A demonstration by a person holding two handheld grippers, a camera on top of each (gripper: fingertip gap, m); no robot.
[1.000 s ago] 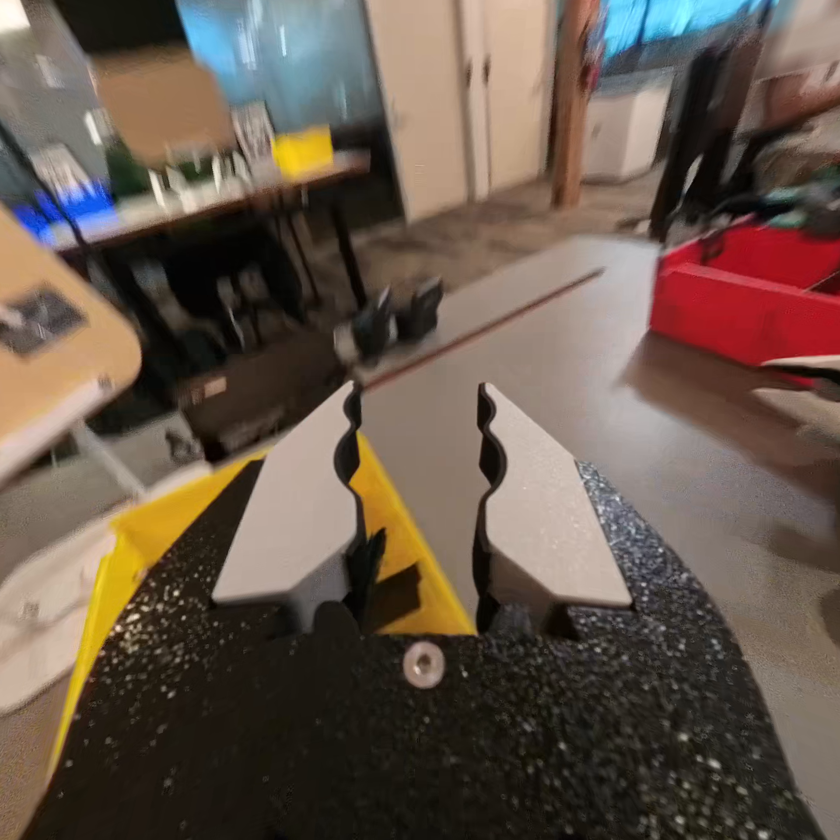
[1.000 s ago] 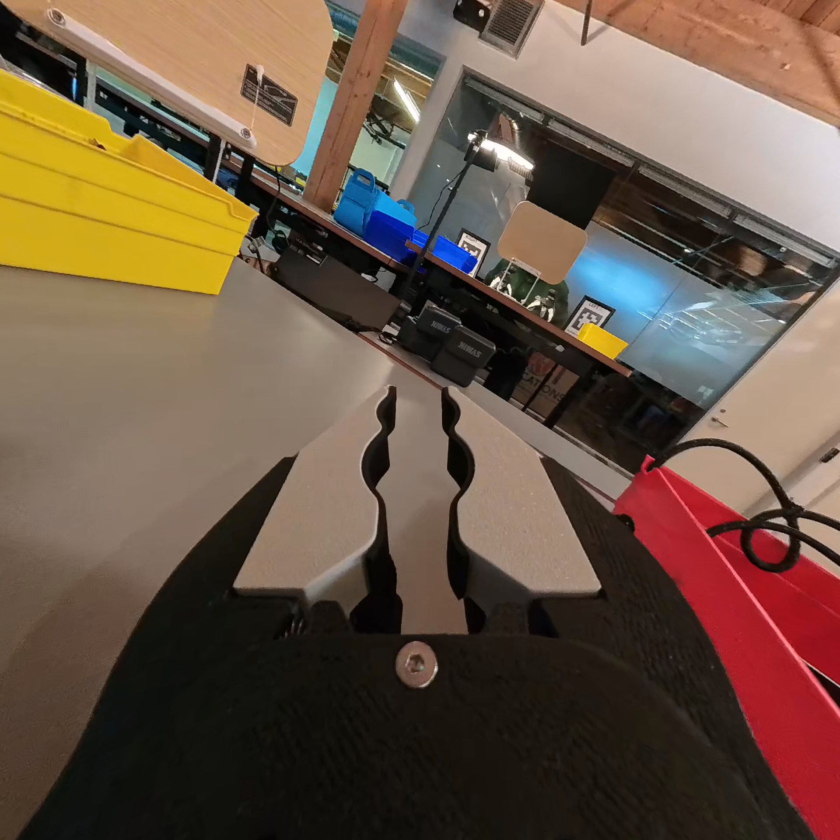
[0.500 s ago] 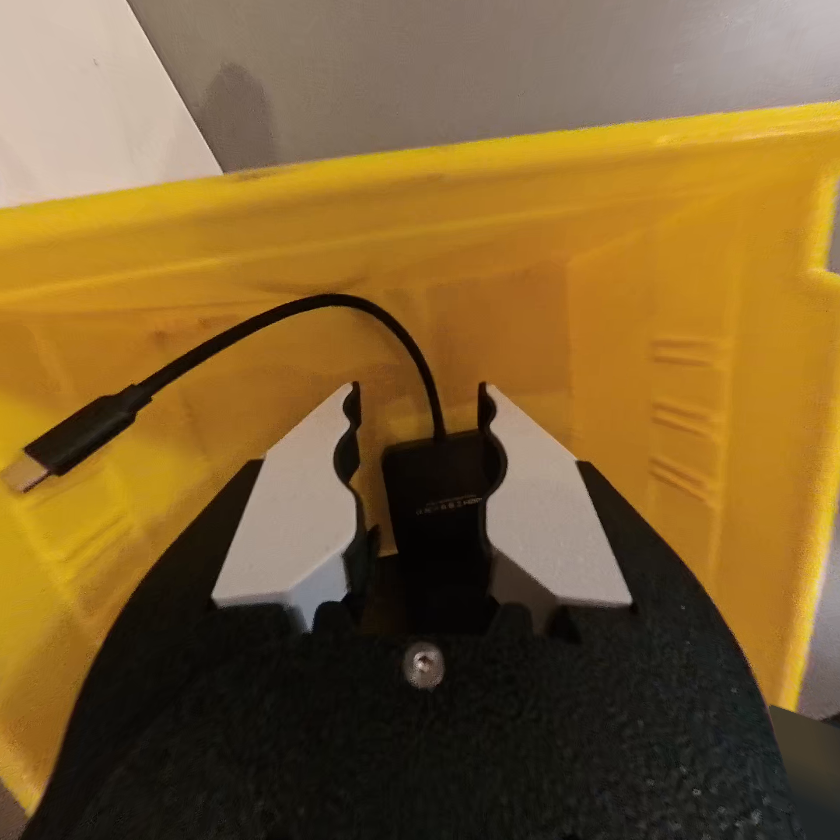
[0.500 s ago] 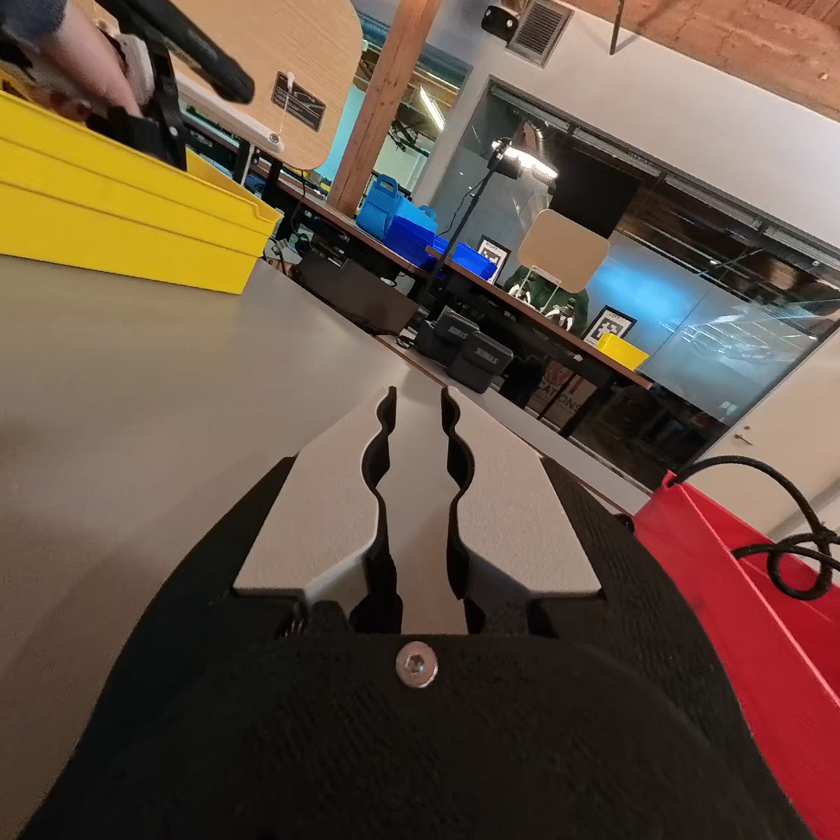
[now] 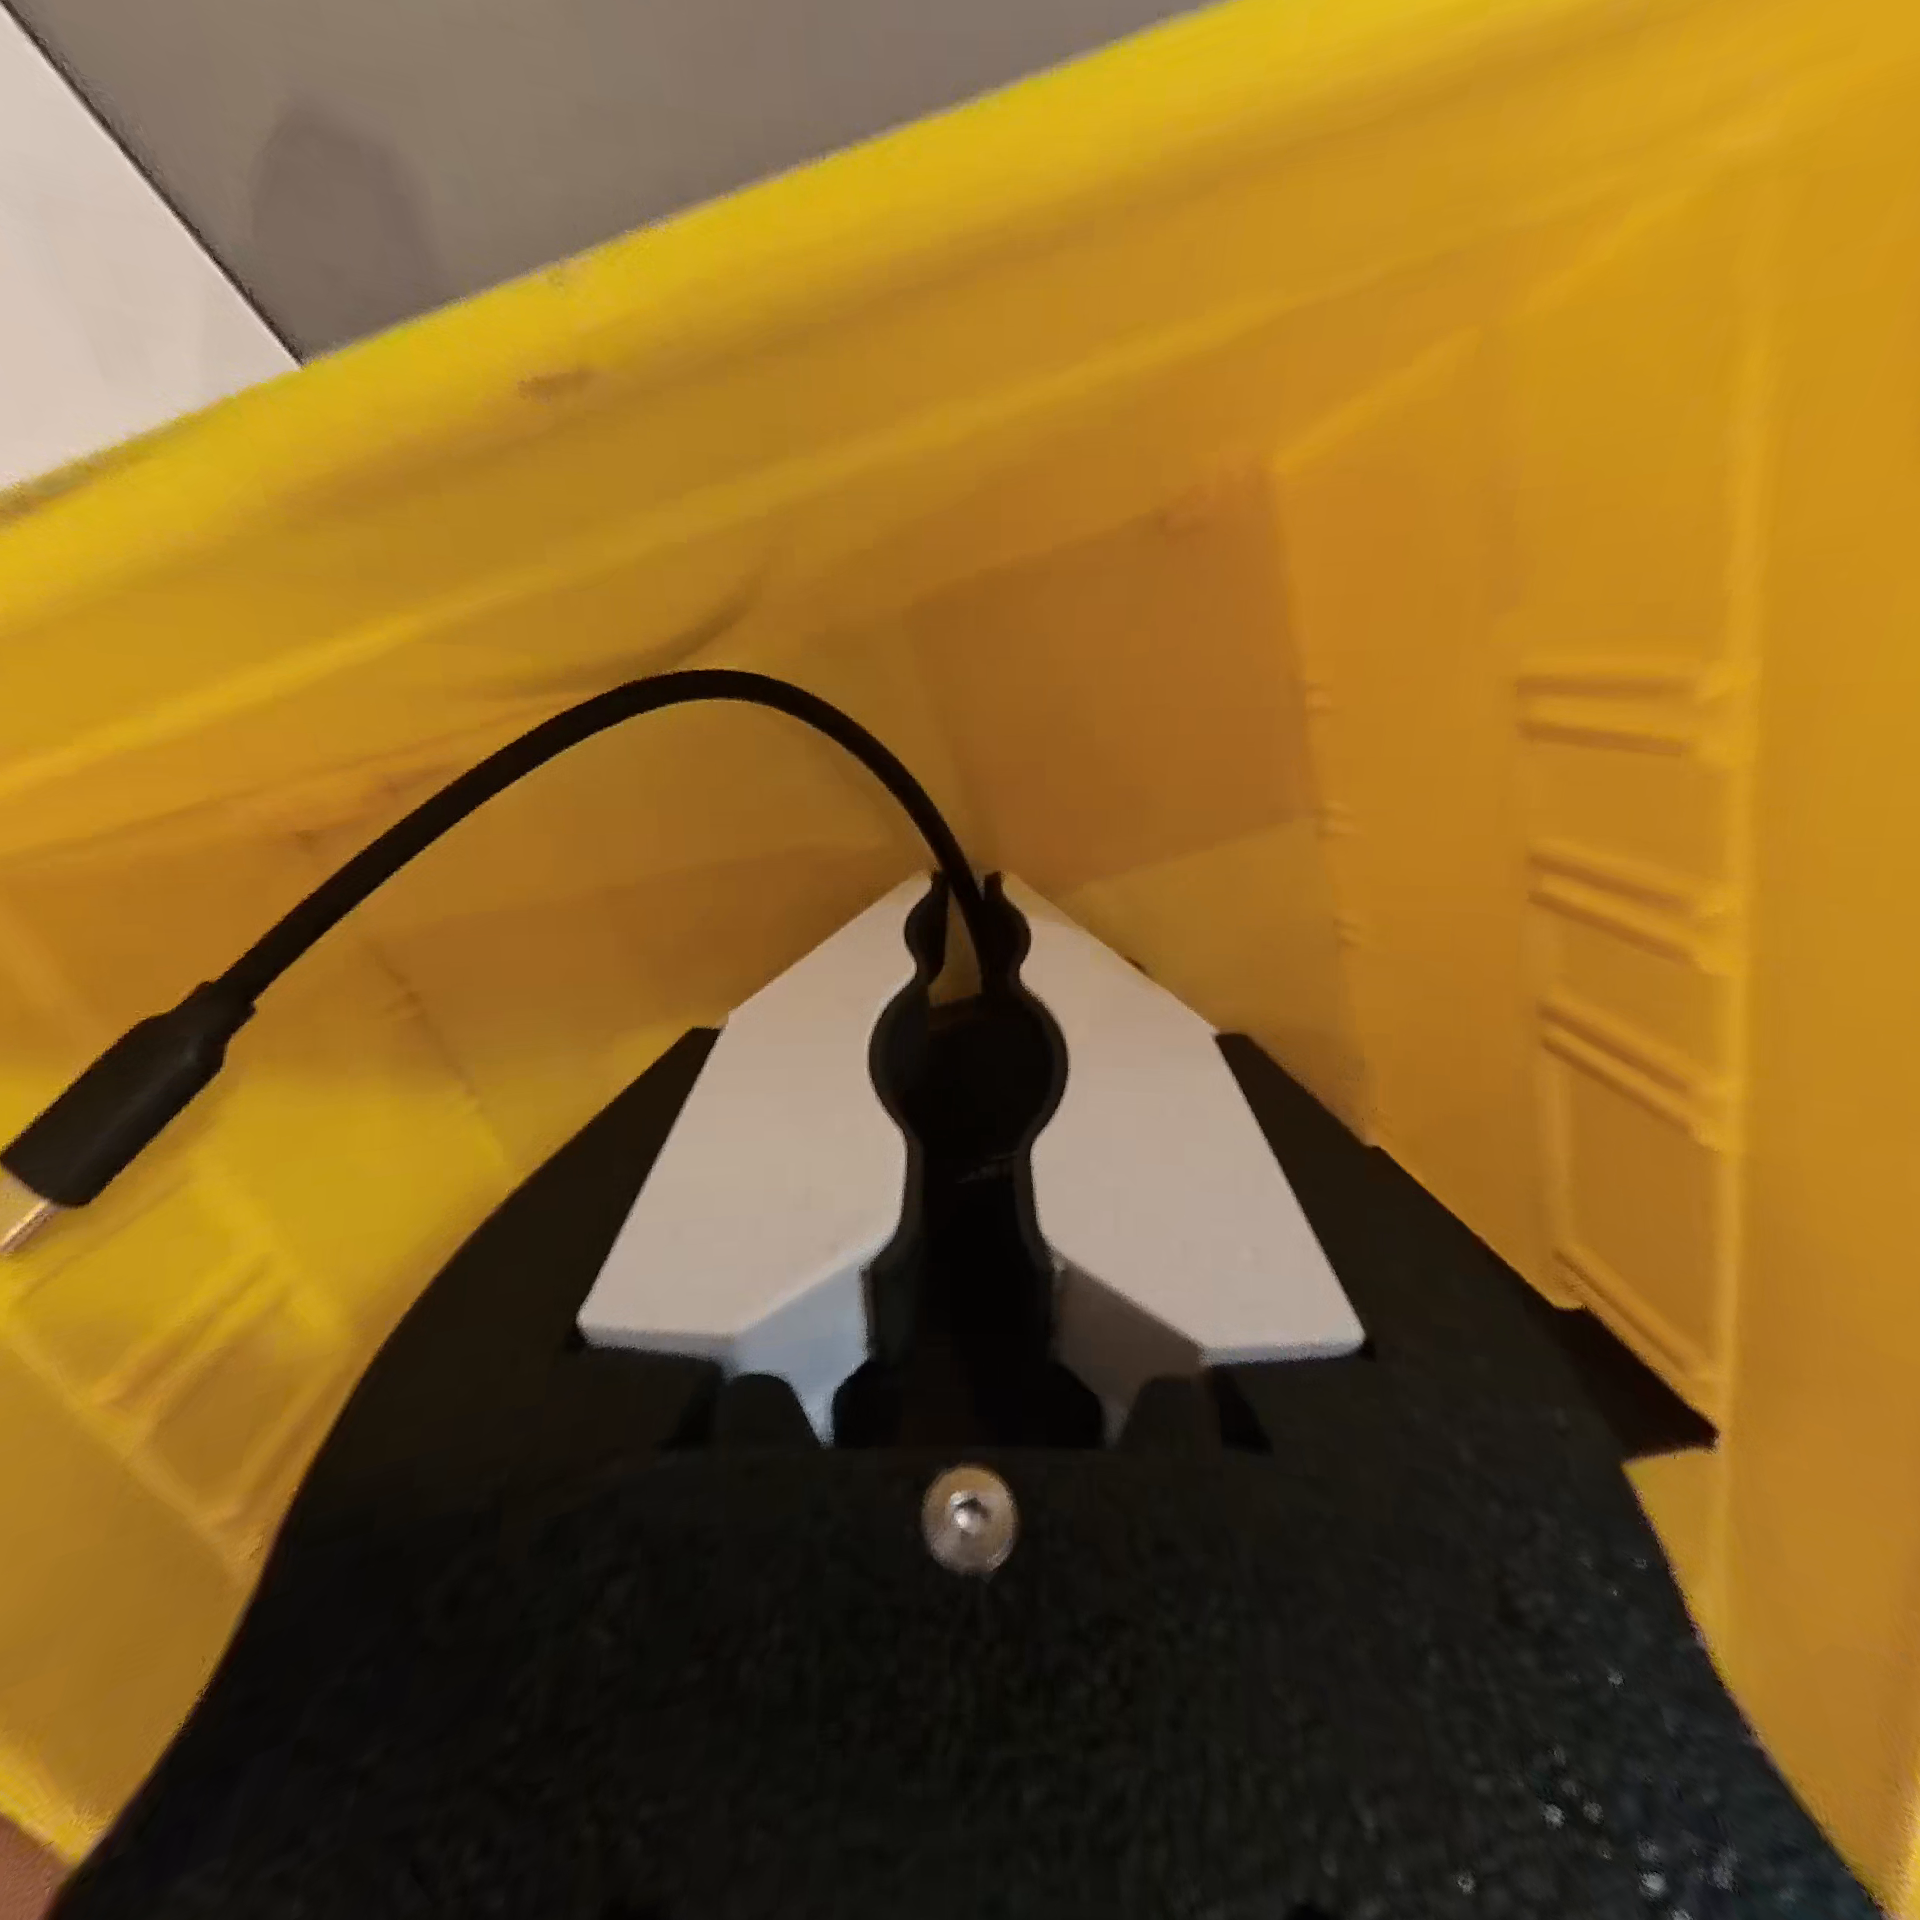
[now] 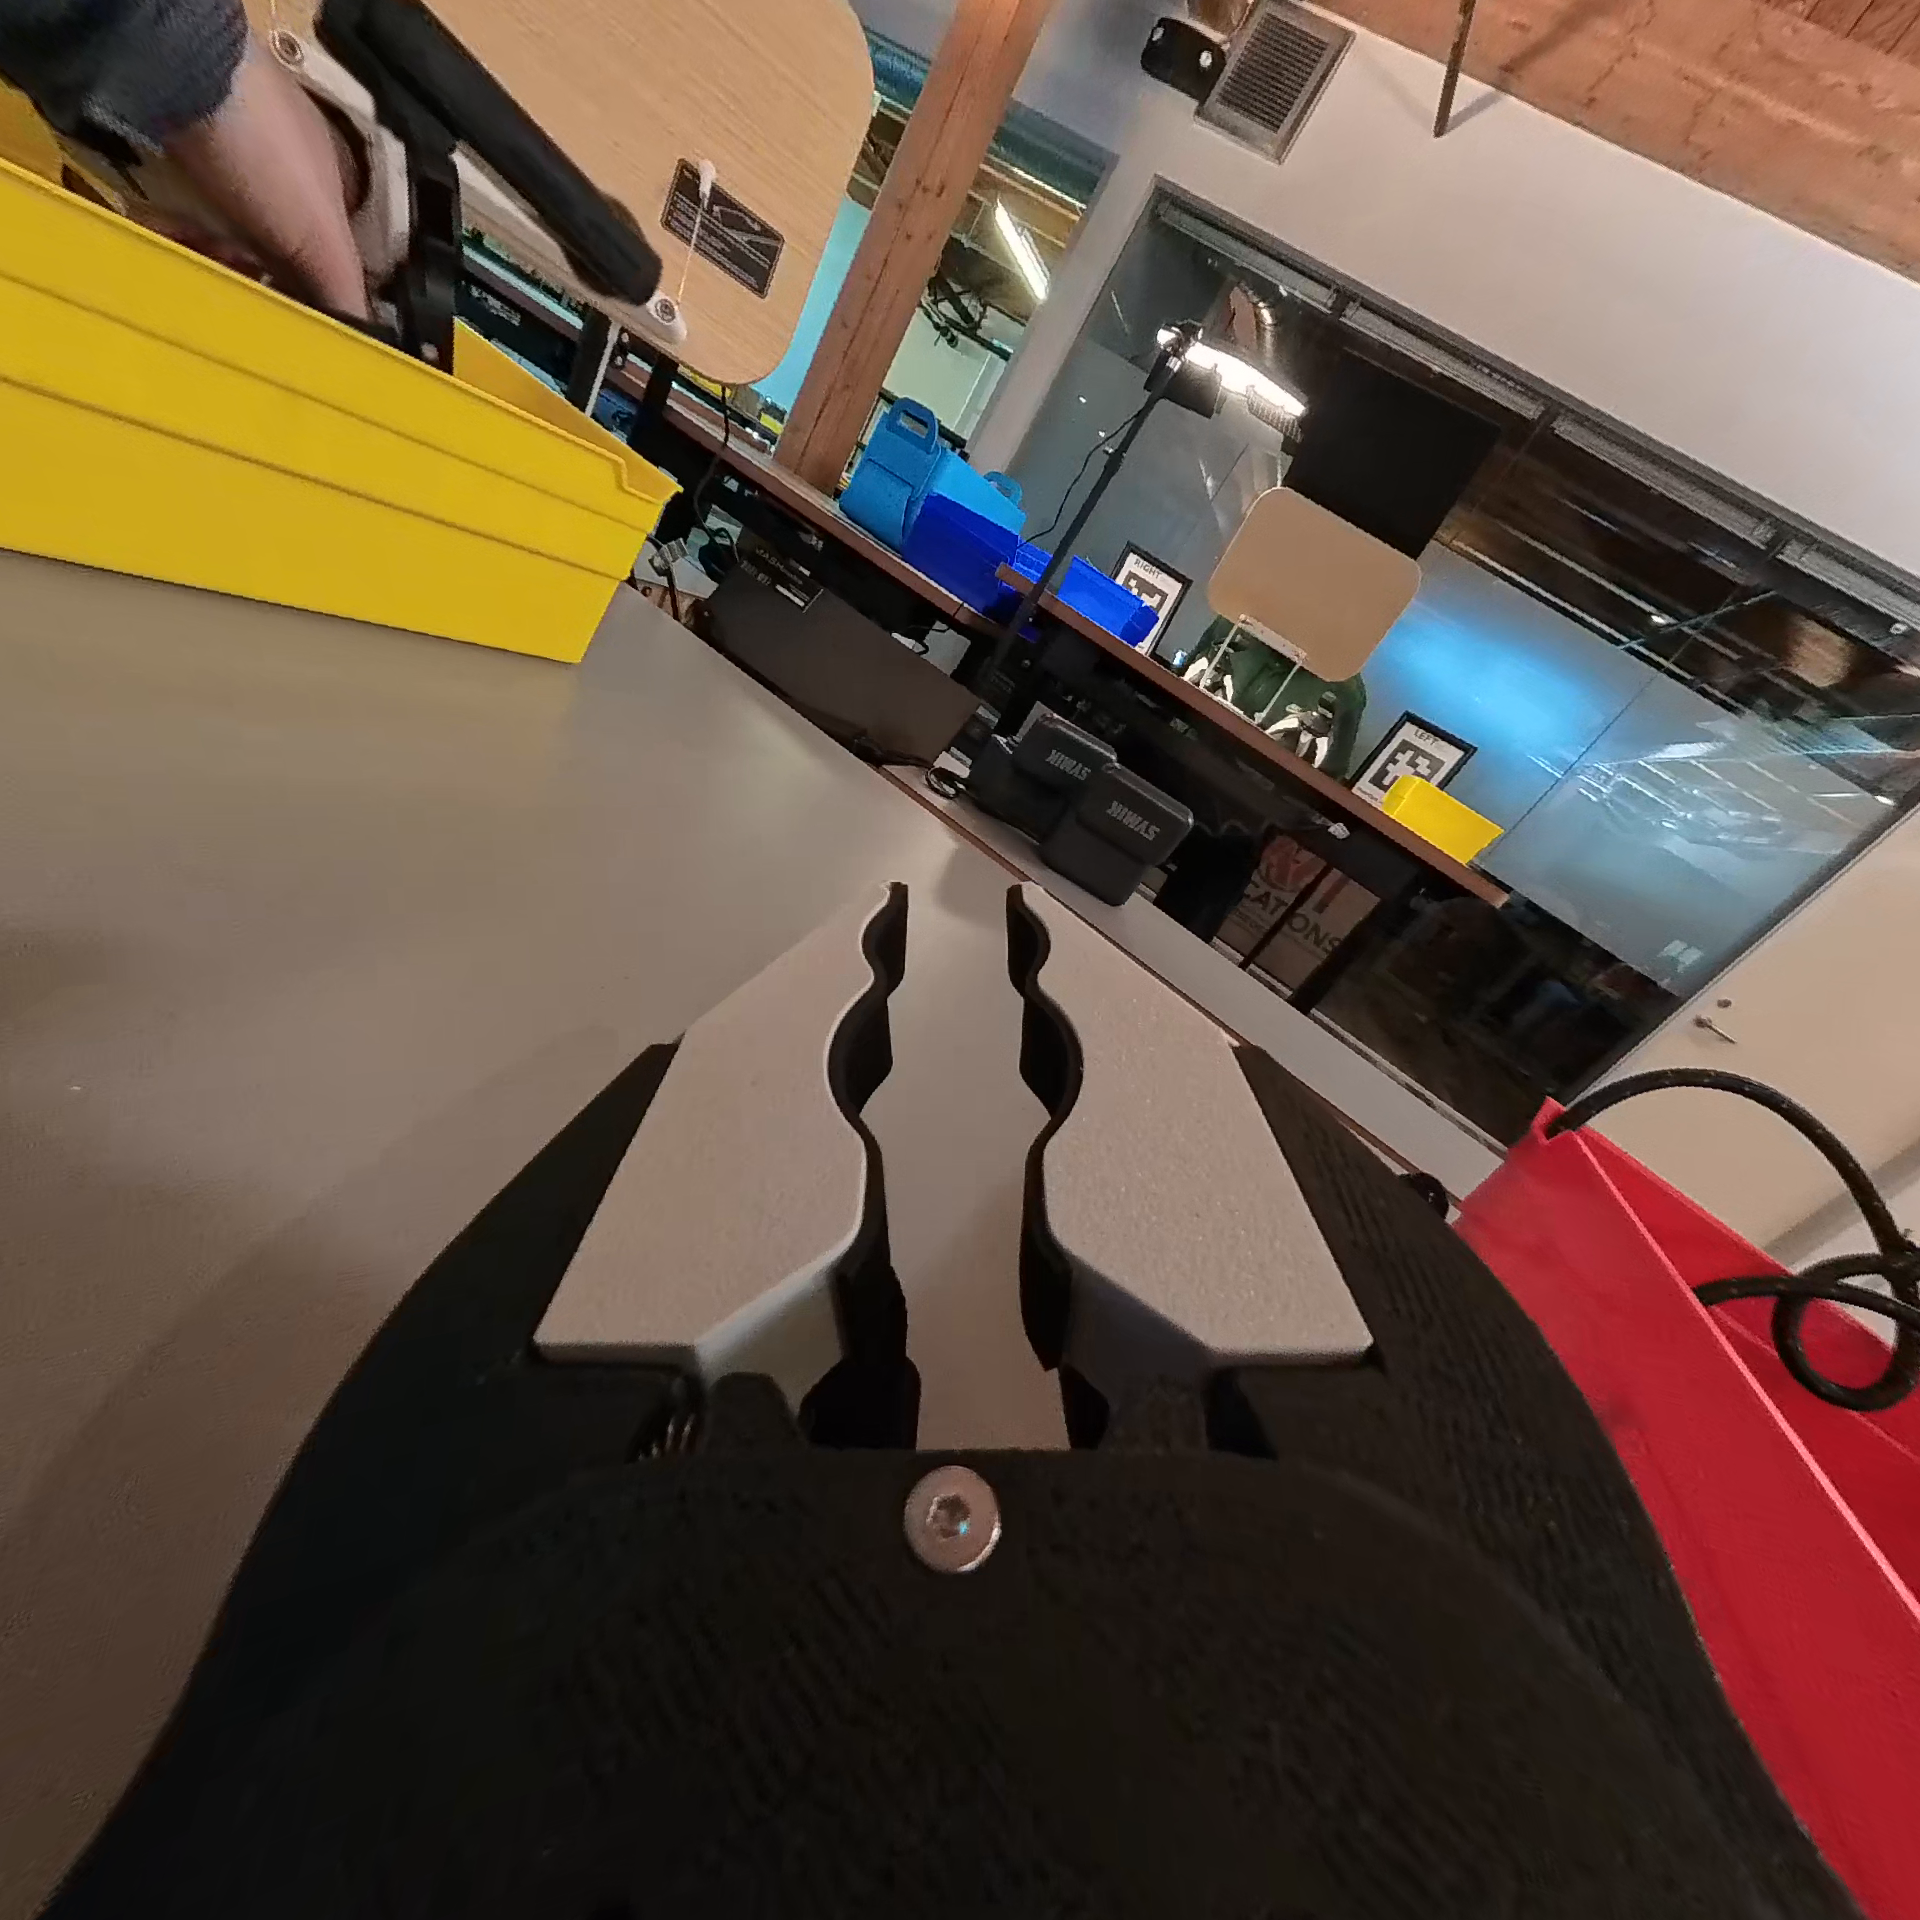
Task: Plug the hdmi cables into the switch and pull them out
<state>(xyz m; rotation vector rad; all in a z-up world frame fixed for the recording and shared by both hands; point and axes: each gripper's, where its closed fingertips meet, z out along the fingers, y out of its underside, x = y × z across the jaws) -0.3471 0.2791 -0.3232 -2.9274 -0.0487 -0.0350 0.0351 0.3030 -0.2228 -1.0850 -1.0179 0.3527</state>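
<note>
Fetch step, I judge. Inside the yellow bin (image 5: 1143, 436), my left gripper (image 5: 966, 894) is clamped on the switch (image 5: 971, 1164). Right gripper (image 6: 954, 904) idle, fingers apart, over the table. Next: lift clear.

Left tool (image 5: 966, 883) closed, fingers nearly meeting, right tool (image 6: 956, 904) low, fingers parted, nothing between.

A lab workshop: long benches (image 6: 1226, 717), storage bins (image 6: 312, 499), printed marker tags (image 6: 1415, 756).

My yellow bin (image 5: 1143, 436) looked like smooth plastic; the worktop (image 6: 312, 883) was matt grey, the red bin (image 6: 1662, 1403) glossy plastic.
</note>
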